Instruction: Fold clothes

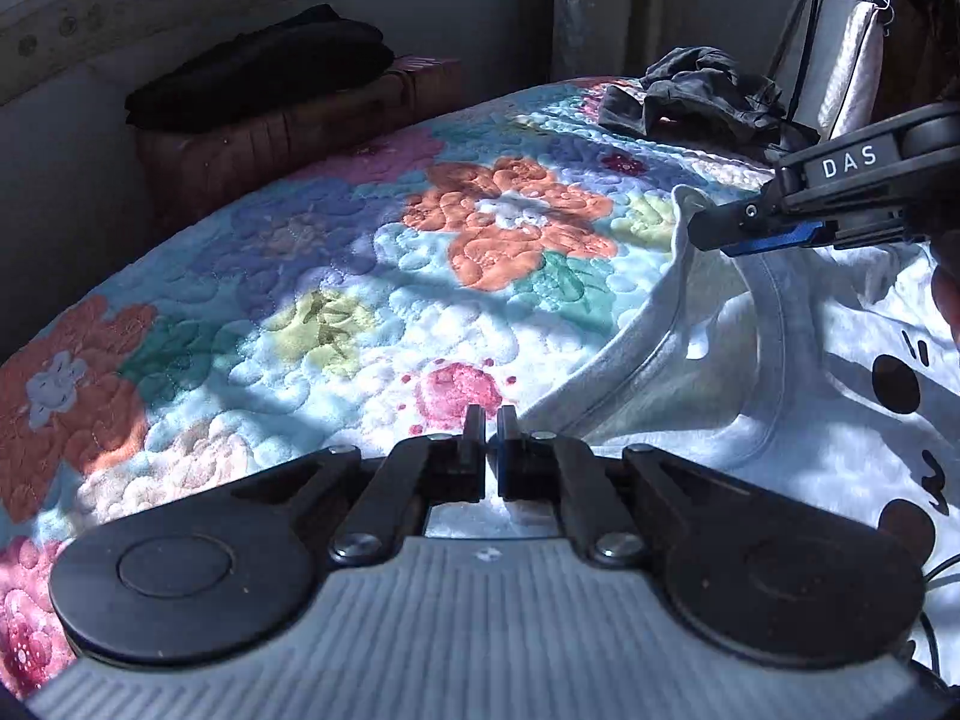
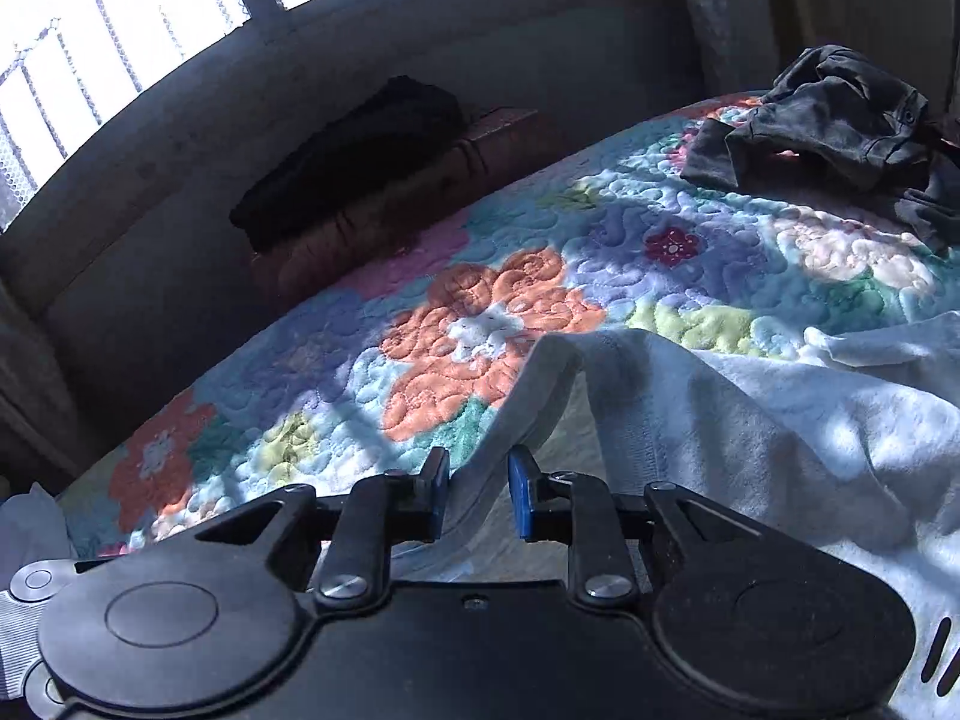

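A white T-shirt with black printed marks lies on the right side of the flowered quilt, neck opening facing me. My left gripper sits low at the shirt's near left edge, fingers pressed together on a thin bit of its fabric. My right gripper reaches in from the right and holds the far edge of the shirt up in a small peak. In the right wrist view, a band of the shirt fills the gap of that right gripper between its blue pads.
A crumpled dark grey garment lies at the quilt's far right corner. A folded black garment rests on a brown wooden box beside the bed's far edge. Hanging cloth and a cable are at the upper right. A barred window lets sun in.
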### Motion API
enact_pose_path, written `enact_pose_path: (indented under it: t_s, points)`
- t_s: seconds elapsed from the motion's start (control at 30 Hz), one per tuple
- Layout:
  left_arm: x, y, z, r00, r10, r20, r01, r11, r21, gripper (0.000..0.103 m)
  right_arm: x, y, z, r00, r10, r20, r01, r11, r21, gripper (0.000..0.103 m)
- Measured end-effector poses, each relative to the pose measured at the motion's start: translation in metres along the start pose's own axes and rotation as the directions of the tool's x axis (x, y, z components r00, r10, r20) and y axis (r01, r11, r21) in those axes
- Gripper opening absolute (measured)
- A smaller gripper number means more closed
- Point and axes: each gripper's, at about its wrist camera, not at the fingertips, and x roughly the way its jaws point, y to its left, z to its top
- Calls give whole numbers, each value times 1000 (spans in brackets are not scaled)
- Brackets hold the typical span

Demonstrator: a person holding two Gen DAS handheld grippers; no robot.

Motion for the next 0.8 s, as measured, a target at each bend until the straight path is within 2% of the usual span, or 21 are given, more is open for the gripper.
enact_pose_path:
  t_s: [0.03, 0.07, 0.1, 0.13, 0.17, 0.2, 0.23, 0.3, 0.4, 0.43, 0.57, 0.7, 0.8]
  points:
    - [3, 1, -2, 1000, 27, -1, -27, 1000, 8, 6, -6, -4, -3, 1000, 12, 6, -12, 999, 46, 33]
    - [5, 1, -3, 998, 67, 3, -67, 997, 24, 8, -12, -8, -6, 1000, 26, 6, -26, 996, 91, 45]
    - [7, 0, -5, 992, 125, 8, -125, 991, 50, 12, -21, -12, -10, 999, 48, 1, -48, 989, 143, 51]
    - [9, -1, -5, 984, 178, 6, -177, 981, 82, 27, -29, -17, -15, 998, 70, -2, -69, 978, 195, 51]
    - [10, 0, -5, 978, 210, -3, -208, 972, 112, 34, -39, -19, -20, 995, 97, -3, -93, 967, 238, 51]
    - [9, 3, -4, 979, 203, -16, -200, 973, 111, 34, -50, -19, -25, 992, 130, -4, -124, 957, 263, 51]
    - [5, 9, -3, 987, 159, -31, -156, 985, 78, 35, -62, -16, -31, 987, 160, -5, -152, 947, 282, 52]
    - [-3, 21, 0, 996, 64, -63, -65, 998, -5, 46, -88, -5, -43, 977, 212, -6, -201, 934, 295, 58]
    - [-14, 37, 0, 992, -27, -120, 3, 981, -193, 54, -120, 9, -66, 976, 215, -38, -193, 931, 310, 67]
    - [-20, 40, -3, 991, -41, -131, 12, 975, -220, 57, -129, 13, -74, 977, 209, -52, -183, 932, 314, 67]
    - [-56, 49, -21, 987, -50, -154, 19, 980, -198, 66, -169, 31, -107, 977, 186, -106, -142, 933, 330, 67]
    - [-92, 57, -40, 983, -59, -177, 27, 984, -176, 67, -206, 48, -139, 973, 166, -161, -104, 935, 338, 67]
    - [-119, 55, -64, 973, -136, -189, 99, 976, -194, 68, -221, 62, -167, 970, 126, -208, -69, 962, 264, 67]
